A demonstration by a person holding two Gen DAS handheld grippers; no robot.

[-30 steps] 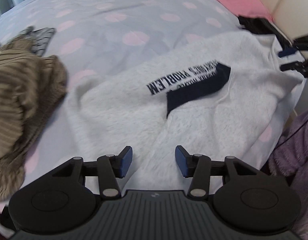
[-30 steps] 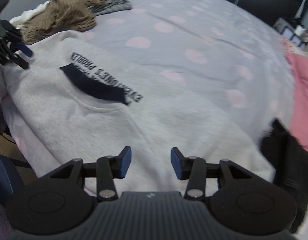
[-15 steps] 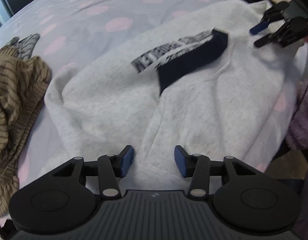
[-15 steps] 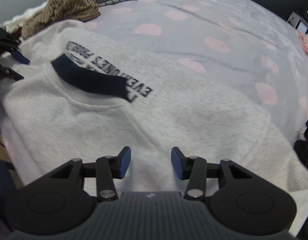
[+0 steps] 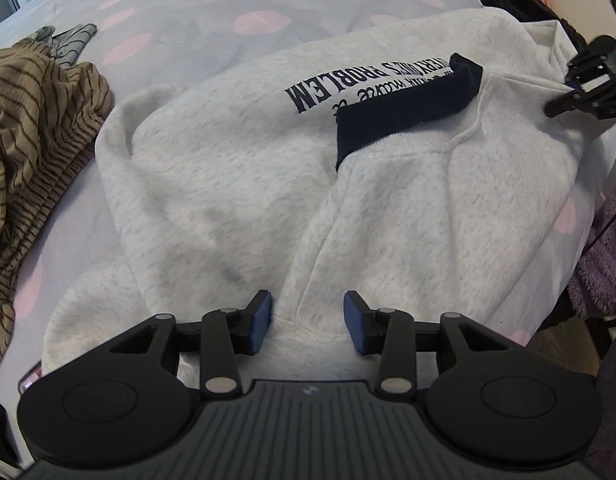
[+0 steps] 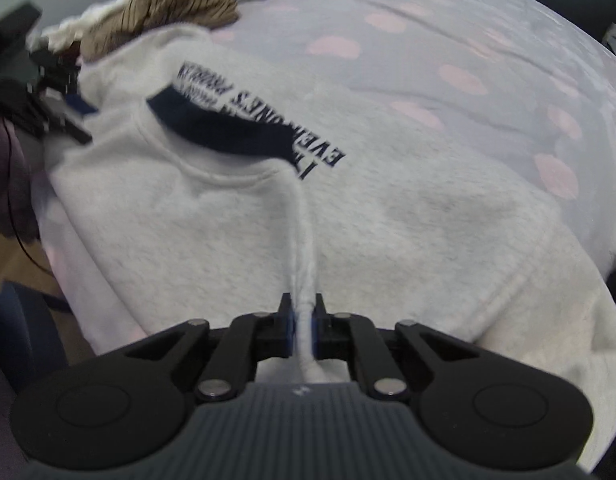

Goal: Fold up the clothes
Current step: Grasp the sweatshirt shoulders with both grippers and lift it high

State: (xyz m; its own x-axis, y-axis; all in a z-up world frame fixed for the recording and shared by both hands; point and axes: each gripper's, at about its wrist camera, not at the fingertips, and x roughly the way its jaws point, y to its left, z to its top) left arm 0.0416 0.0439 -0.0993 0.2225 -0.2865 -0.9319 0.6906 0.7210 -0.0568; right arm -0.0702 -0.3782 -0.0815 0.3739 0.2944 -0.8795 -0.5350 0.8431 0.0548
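Sweatshirt (image 5: 236,184), pale grey with a navy collar (image 5: 408,108) and dark printed lettering, lies spread across the near side of a bed (image 5: 196,12) covered in a lilac sheet with pink dots. The right gripper (image 6: 304,320) has just been closing and now pinches a raised ridge of the grey fabric between its blue pads. The left gripper (image 5: 307,322) sits low over the garment's near edge with its fingers spread, the cloth lying between them, pads not pressing it; its jaws have just been opening. A brown striped garment (image 5: 32,128) is heaped to the left, and dark clothing (image 5: 512,2) lies at the far right.
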